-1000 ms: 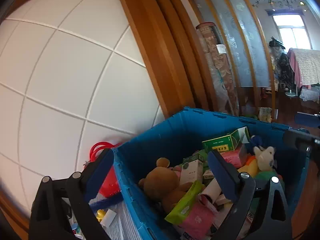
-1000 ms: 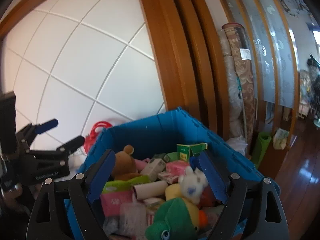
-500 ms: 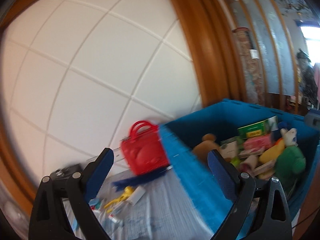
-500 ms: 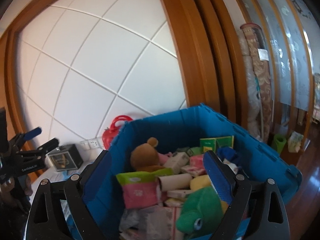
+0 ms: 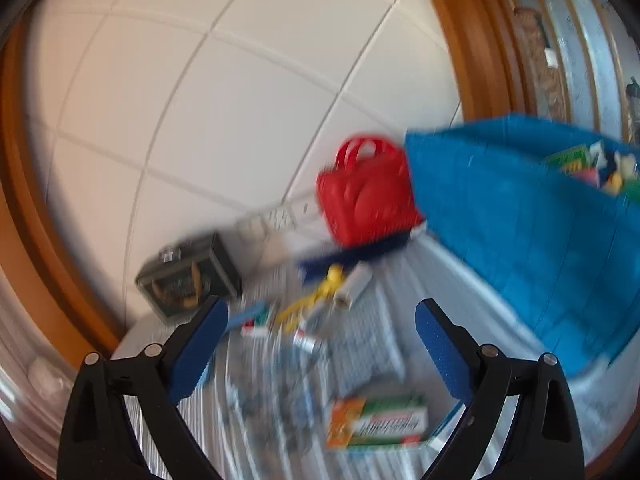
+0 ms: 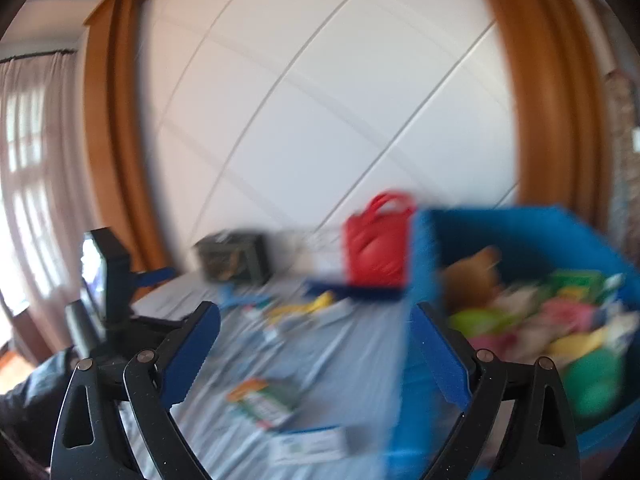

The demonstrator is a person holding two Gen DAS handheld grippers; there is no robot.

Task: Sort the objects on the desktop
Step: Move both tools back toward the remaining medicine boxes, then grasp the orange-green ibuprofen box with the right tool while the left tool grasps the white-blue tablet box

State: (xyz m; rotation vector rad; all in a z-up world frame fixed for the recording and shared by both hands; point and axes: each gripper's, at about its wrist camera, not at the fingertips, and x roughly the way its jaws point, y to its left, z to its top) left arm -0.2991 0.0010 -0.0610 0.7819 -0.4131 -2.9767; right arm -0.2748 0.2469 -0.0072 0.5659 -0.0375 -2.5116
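Both views are motion-blurred. My left gripper (image 5: 320,344) is open and empty above a table with a pale checked cloth (image 5: 360,344). On the cloth lie an orange-and-green box (image 5: 376,424), a yellow item (image 5: 320,292) and a white tube (image 5: 354,284). A blue bin (image 5: 520,240) full of toys and boxes stands to the right. My right gripper (image 6: 316,348) is open and empty, between the cloth and the blue bin (image 6: 416,320). The orange-and-green box (image 6: 264,402) lies below it.
A red handbag-shaped basket (image 5: 368,196) stands against the white panelled wall beside the bin. A dark clock-like box (image 5: 188,280) sits at the back left. The left gripper's body with its screen (image 6: 104,280) shows at the left of the right wrist view.
Both grippers have swung left, away from the blue bin and toward the table with the loose items. Both stay open and empty.
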